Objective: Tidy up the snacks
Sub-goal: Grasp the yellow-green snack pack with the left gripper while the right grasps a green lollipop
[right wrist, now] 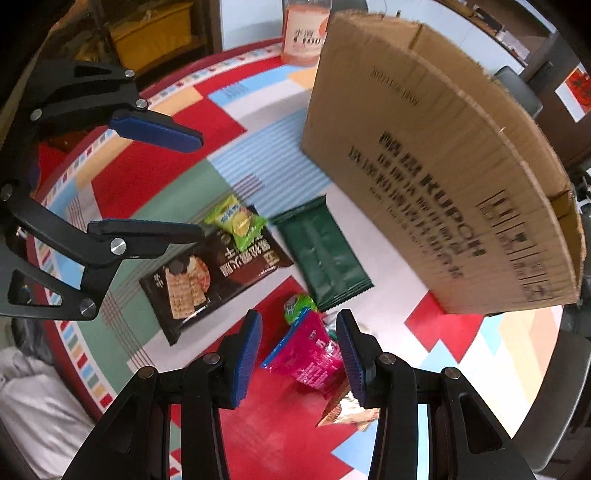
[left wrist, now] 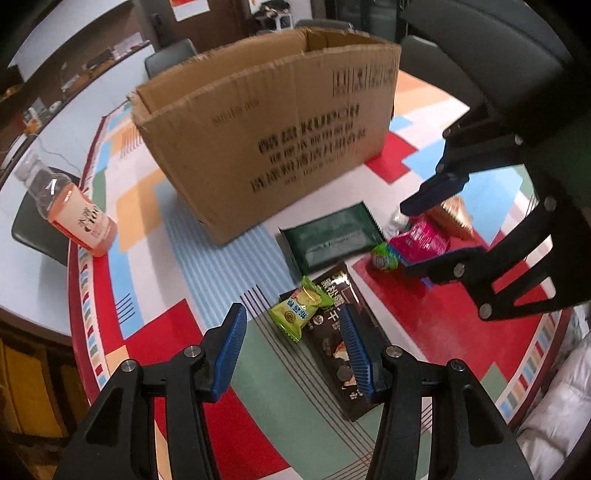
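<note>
An open cardboard box [left wrist: 266, 147] [right wrist: 443, 177] stands on the colourful tablecloth. In front of it lie snack packs: a dark green pack [left wrist: 328, 236] [right wrist: 325, 254], a dark cracker pack [left wrist: 343, 354] [right wrist: 214, 273], a small lime-green pack [left wrist: 299, 310] [right wrist: 236, 221] lying partly on it, a pink pack [left wrist: 421, 240] [right wrist: 310, 358], a small green candy [left wrist: 384, 258] [right wrist: 299, 306] and a tan pack [left wrist: 454, 214] [right wrist: 347, 410]. My left gripper [left wrist: 293, 325] is open above the lime-green pack. My right gripper [right wrist: 299, 332] [left wrist: 417, 240] is open around the pink pack.
A bottle of pink drink [left wrist: 74, 214] [right wrist: 304, 33] stands near the table's edge left of the box. A round table edge [left wrist: 79, 295] runs along the left. Chairs [left wrist: 170, 55] stand behind the box. A white padded cloth [right wrist: 33, 398] lies off the table.
</note>
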`<action>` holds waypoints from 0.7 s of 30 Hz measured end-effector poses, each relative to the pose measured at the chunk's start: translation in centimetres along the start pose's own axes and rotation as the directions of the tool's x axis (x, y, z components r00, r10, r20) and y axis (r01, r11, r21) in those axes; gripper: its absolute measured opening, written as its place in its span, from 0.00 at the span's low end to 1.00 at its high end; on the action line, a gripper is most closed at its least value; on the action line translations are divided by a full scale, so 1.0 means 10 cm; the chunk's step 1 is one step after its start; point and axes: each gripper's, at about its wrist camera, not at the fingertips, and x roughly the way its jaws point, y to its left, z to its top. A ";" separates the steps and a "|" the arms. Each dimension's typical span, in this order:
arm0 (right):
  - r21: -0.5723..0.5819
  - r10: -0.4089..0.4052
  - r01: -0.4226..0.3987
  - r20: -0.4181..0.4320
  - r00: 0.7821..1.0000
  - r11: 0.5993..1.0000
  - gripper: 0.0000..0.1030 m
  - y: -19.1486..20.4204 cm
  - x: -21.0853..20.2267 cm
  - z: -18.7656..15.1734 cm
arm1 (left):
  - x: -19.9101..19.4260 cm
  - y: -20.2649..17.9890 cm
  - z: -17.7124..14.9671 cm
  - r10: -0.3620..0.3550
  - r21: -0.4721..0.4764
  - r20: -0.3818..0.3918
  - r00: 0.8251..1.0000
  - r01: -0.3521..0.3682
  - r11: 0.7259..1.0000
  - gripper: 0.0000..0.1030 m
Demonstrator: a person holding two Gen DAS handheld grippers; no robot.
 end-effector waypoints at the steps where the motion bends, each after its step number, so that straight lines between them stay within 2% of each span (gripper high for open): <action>1: 0.002 0.004 -0.004 -0.006 1.000 1.000 0.42 -0.02 0.02 -0.01 | 0.05 0.00 0.01 -0.011 0.001 -0.015 1.000 0.011 1.000 0.50; 12: 0.033 0.067 -0.065 -0.053 0.996 0.997 0.41 -0.13 0.27 0.01 | 0.38 0.10 0.07 -0.083 -0.022 -0.056 0.995 0.082 0.996 0.50; 14: 0.037 0.076 -0.074 -0.055 0.996 0.997 0.37 -0.14 0.30 0.02 | 0.43 0.12 0.08 -0.095 -0.032 -0.059 0.994 0.093 0.995 0.50; 21: 0.045 0.112 -0.109 -0.063 0.992 0.993 0.34 -0.14 0.47 0.08 | 0.53 0.15 0.12 -0.122 -0.060 -0.055 0.991 0.118 0.991 0.49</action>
